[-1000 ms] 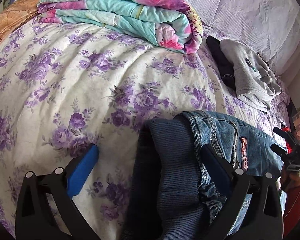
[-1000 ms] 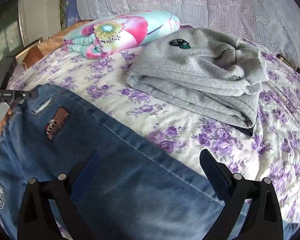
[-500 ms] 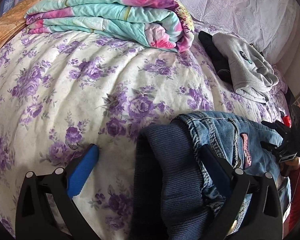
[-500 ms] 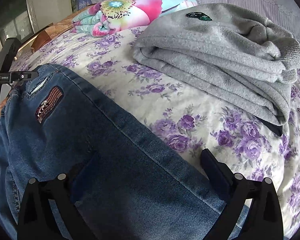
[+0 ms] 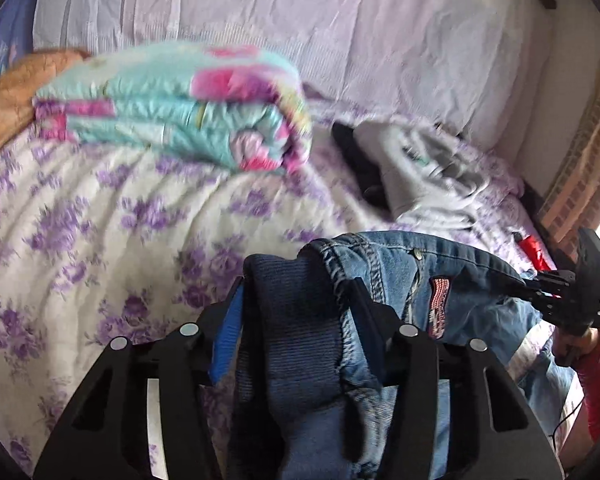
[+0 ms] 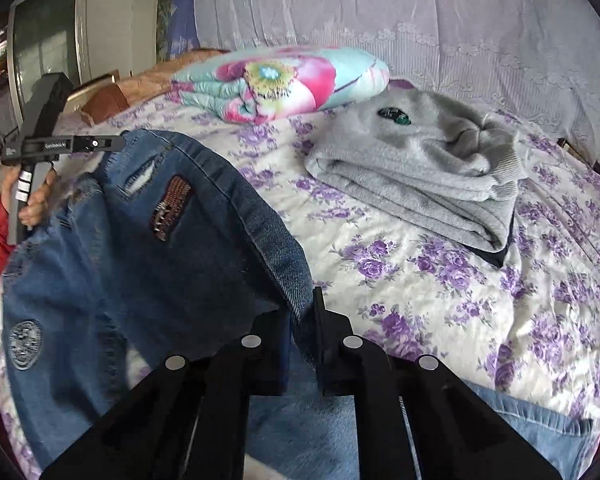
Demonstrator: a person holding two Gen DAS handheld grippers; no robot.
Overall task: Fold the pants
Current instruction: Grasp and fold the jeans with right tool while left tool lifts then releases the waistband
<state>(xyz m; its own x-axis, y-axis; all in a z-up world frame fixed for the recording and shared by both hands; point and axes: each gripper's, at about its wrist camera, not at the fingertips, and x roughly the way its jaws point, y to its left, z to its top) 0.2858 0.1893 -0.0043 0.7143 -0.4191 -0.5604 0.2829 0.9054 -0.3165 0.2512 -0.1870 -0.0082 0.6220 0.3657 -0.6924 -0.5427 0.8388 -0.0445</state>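
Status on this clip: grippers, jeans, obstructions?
Left gripper shut on jeans waistband. Right gripper shut on jeans' edge. Grey sweatshirt beside, clear.

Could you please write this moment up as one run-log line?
step: grasp for fold | left gripper: just closed on jeans waistband | right gripper: just closed on jeans edge | jeans: partly lifted off bed

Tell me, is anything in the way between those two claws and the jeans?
Nothing visible. Both have just closed on the jeans: the left gripper on the bunched waistband, the right gripper on a denim edge.
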